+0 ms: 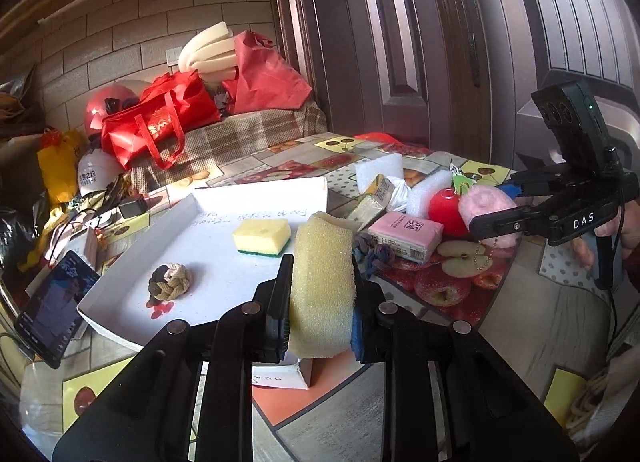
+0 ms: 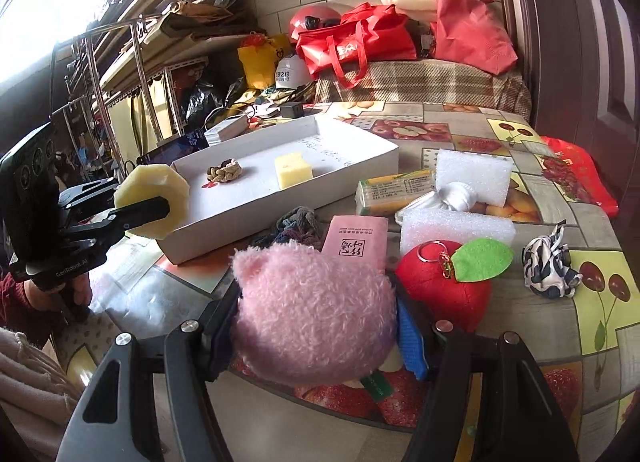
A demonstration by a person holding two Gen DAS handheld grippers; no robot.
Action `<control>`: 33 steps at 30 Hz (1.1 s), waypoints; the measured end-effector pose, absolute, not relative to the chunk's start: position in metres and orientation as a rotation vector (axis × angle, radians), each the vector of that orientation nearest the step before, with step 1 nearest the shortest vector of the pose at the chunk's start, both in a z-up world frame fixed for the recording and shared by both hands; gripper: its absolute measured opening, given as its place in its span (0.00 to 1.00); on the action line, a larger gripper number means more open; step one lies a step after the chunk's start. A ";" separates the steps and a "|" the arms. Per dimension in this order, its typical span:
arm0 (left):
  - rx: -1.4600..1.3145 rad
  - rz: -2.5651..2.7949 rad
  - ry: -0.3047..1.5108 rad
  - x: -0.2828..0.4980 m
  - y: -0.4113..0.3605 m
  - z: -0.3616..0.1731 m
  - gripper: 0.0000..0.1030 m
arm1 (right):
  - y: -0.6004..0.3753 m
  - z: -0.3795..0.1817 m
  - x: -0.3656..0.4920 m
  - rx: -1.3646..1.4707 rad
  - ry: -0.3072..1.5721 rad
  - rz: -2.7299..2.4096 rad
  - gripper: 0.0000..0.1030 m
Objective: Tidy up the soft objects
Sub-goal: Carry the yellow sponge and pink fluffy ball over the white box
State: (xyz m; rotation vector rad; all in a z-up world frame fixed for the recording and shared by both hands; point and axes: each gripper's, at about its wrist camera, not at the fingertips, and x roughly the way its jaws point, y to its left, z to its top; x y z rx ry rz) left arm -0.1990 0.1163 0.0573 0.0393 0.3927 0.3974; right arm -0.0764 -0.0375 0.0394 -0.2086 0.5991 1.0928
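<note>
The left gripper squeezes a yellow sponge just over the near edge of the white tray; the right gripper clamps a pink plush toy above the table. To place the sponge well, carry it past the rim before letting go. Only the right wrist view shows the patterned cloth beside the red apple toy.

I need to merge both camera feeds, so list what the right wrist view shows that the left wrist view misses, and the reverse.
Only the right wrist view: the black-and-white scarf and the apple's green leaf. Only the left wrist view: the dark panelled door. Both: the white tray with yellow sponge and knotted rope ball, the left gripper shut on a foam pad, and the right gripper on the pink plush.
</note>
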 end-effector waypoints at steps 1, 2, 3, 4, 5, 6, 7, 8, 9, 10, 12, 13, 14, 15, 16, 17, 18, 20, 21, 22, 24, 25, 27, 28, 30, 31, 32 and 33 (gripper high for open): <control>0.020 0.448 0.351 -0.207 0.121 0.061 0.21 | -0.046 0.044 -0.077 -0.166 0.560 1.075 0.65; 0.001 0.497 0.312 -0.216 0.126 0.065 0.21 | -0.056 0.050 -0.078 -0.115 0.511 1.052 0.65; -0.017 0.544 0.273 -0.225 0.130 0.068 0.21 | -0.067 0.055 -0.080 -0.063 0.455 1.020 0.65; -0.035 0.588 0.232 -0.234 0.133 0.071 0.22 | -0.077 0.059 -0.082 -0.019 0.396 0.982 0.65; -0.048 0.625 0.200 -0.242 0.135 0.074 0.22 | -0.084 0.063 -0.083 0.015 0.343 0.935 0.65; -0.060 0.665 0.170 -0.249 0.138 0.075 0.22 | -0.089 0.065 -0.083 0.037 0.307 0.893 0.65; -0.068 0.692 0.150 -0.254 0.139 0.076 0.22 | -0.092 0.066 -0.082 0.054 0.289 0.856 0.65; -0.076 0.713 0.138 -0.257 0.141 0.075 0.22 | -0.093 0.067 -0.079 0.068 0.284 0.829 0.65; -0.080 0.725 0.134 -0.258 0.142 0.075 0.22 | -0.092 0.067 -0.075 0.079 0.286 0.816 0.65; -0.083 0.729 0.136 -0.259 0.144 0.074 0.22 | -0.090 0.067 -0.073 0.080 0.292 0.812 0.65; -0.083 0.728 0.151 -0.257 0.145 0.073 0.22 | -0.085 0.067 -0.073 0.064 0.294 0.812 0.65; -0.080 0.727 0.159 -0.256 0.144 0.071 0.22 | -0.082 0.067 -0.075 0.048 0.288 0.815 0.65; -0.077 0.724 0.166 -0.255 0.144 0.071 0.22 | -0.079 0.067 -0.078 0.029 0.278 0.818 0.65; -0.076 0.721 0.172 -0.254 0.144 0.070 0.22 | -0.075 0.068 -0.081 0.008 0.269 0.818 0.65; -0.076 0.720 0.177 -0.253 0.145 0.070 0.22 | -0.076 0.066 -0.085 -0.011 0.259 0.821 0.65; -0.079 0.719 0.182 -0.253 0.146 0.069 0.22 | -0.074 0.066 -0.088 -0.020 0.252 0.828 0.65; -0.084 0.720 0.188 -0.252 0.147 0.069 0.22 | -0.072 0.066 -0.090 -0.020 0.250 0.838 0.65; -0.104 0.726 0.203 -0.251 0.152 0.067 0.22 | -0.063 0.065 -0.092 -0.021 0.262 0.868 0.65; -0.114 0.738 0.210 -0.251 0.155 0.066 0.22 | -0.057 0.065 -0.094 -0.025 0.265 0.879 0.65; -0.126 0.751 0.214 -0.252 0.158 0.065 0.22 | -0.053 0.064 -0.095 -0.031 0.267 0.893 0.65; -0.152 0.767 0.219 -0.252 0.164 0.063 0.22 | -0.043 0.064 -0.100 -0.048 0.266 0.922 0.65; -0.163 0.775 0.220 -0.253 0.166 0.063 0.22 | -0.038 0.064 -0.102 -0.057 0.266 0.935 0.65; -0.181 0.782 0.223 -0.255 0.169 0.061 0.22 | -0.030 0.063 -0.106 -0.072 0.265 0.954 0.65; -0.188 0.784 0.227 -0.254 0.170 0.060 0.22 | -0.027 0.063 -0.107 -0.077 0.265 0.962 0.65; -0.196 0.783 0.239 -0.253 0.173 0.059 0.22 | -0.020 0.062 -0.109 -0.087 0.269 0.976 0.65; -0.197 0.784 0.246 -0.251 0.174 0.058 0.22 | -0.017 0.062 -0.110 -0.092 0.273 0.982 0.65; -0.197 0.784 0.253 -0.249 0.176 0.058 0.22 | -0.014 0.062 -0.110 -0.096 0.277 0.988 0.65; -0.196 0.785 0.259 -0.248 0.176 0.057 0.22 | -0.010 0.061 -0.110 -0.102 0.282 0.993 0.65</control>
